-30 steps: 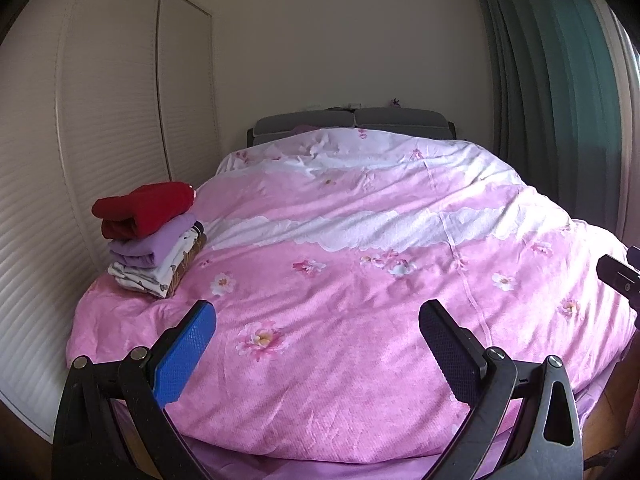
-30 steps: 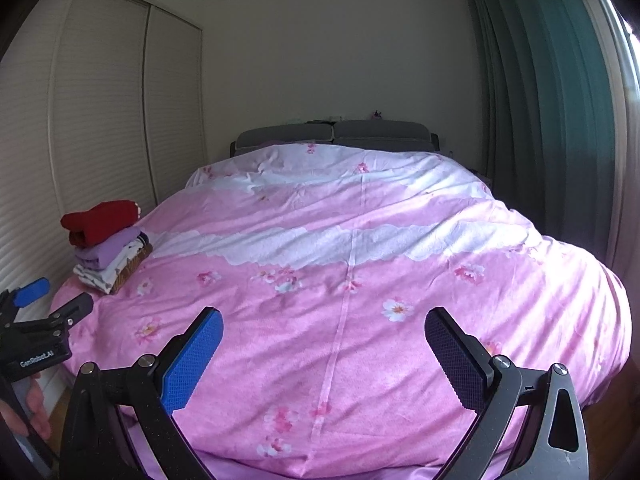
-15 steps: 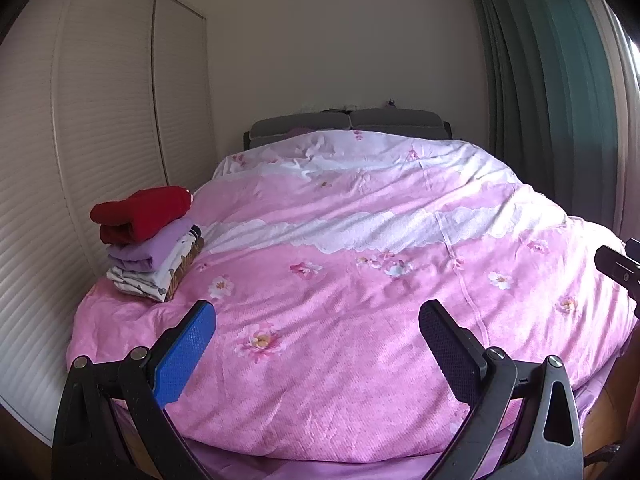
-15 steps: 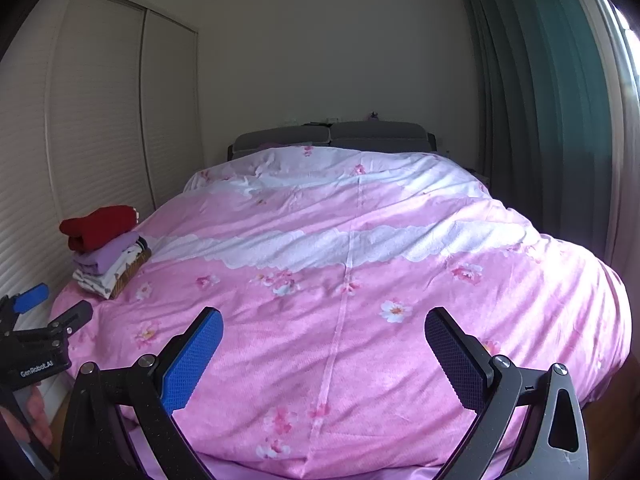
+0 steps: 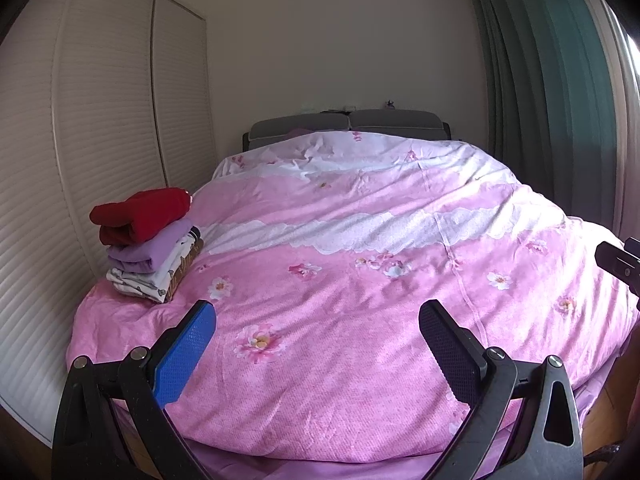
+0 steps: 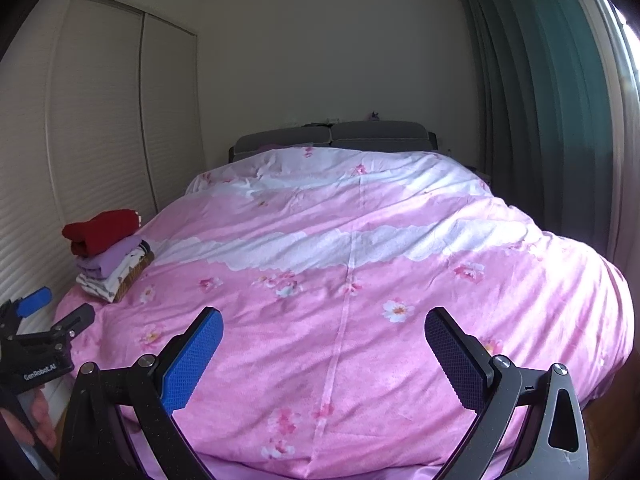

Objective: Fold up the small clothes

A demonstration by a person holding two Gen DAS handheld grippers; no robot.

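A stack of folded clothes (image 5: 150,244) sits on the left edge of the bed: a red garment on top, a purple one under it, white patterned ones below. It also shows in the right wrist view (image 6: 108,254). My left gripper (image 5: 318,320) is open and empty, held above the foot of the bed. My right gripper (image 6: 322,326) is open and empty too, further right. The left gripper shows at the left edge of the right wrist view (image 6: 52,312).
A pink floral duvet (image 5: 360,280) covers the whole bed. A grey headboard (image 5: 346,128) stands at the far wall. Slatted wardrobe doors (image 5: 100,140) run along the left. Green curtains (image 5: 552,92) hang on the right.
Both grippers have drawn back and tilted up slightly, so the bed sits lower and smaller in view. Both stay open and empty. The stack has not moved.
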